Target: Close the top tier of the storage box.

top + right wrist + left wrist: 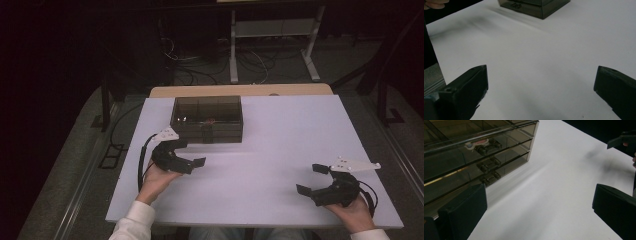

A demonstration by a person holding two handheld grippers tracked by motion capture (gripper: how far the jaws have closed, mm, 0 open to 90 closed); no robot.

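Holding my left gripper with jaws wide apart just before the smoked transparent plastic drawer box near the far edge of the white tabletop, I aim for its handles; my right gripper, also spread, waits near the front right corner.

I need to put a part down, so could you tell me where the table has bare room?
Free: the wide patch between left gripper and right gripper, and right of the drawer box. Crowded: the box's front, beside the left gripper.
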